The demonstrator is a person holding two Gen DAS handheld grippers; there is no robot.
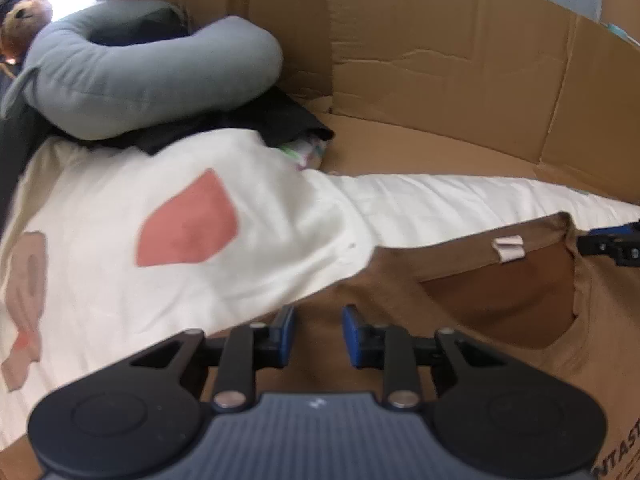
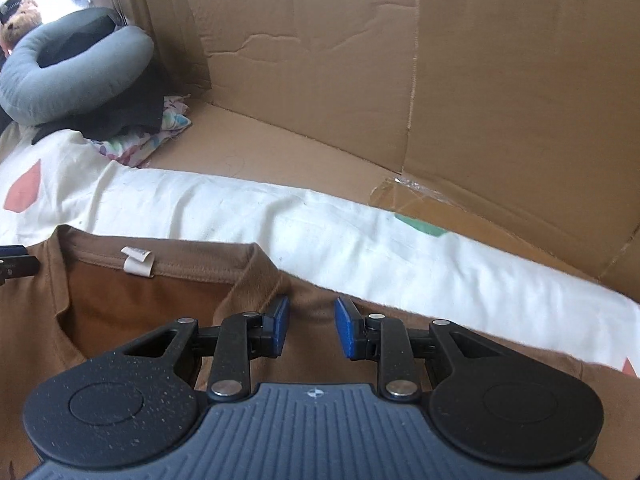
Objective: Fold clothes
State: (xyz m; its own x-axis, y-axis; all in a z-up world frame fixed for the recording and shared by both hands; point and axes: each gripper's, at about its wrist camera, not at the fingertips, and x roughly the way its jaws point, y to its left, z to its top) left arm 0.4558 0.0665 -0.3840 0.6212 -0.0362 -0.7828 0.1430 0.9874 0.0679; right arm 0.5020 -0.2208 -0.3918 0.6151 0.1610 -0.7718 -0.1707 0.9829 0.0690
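Note:
A brown T-shirt (image 1: 472, 320) (image 2: 132, 304) lies flat on a white sheet (image 1: 240, 224) (image 2: 360, 248), collar and white neck label (image 1: 508, 249) (image 2: 138, 261) facing away. My left gripper (image 1: 318, 330) hovers open over the shirt's left shoulder, blue pads apart, nothing between them. Over the right shoulder, just right of the collar, my right gripper (image 2: 312, 326) is open too. Each gripper's tip shows at the edge of the other's view: the right gripper (image 1: 612, 246) and the left gripper (image 2: 16, 264).
Cardboard walls (image 1: 440, 60) (image 2: 400, 80) and a cardboard floor close off the far side. A grey ring cushion (image 1: 140, 80) (image 2: 72, 68) sits on dark clothes (image 1: 288, 120) and a patterned cloth (image 2: 160, 128) at the far left. The sheet carries pink patches (image 1: 188, 220).

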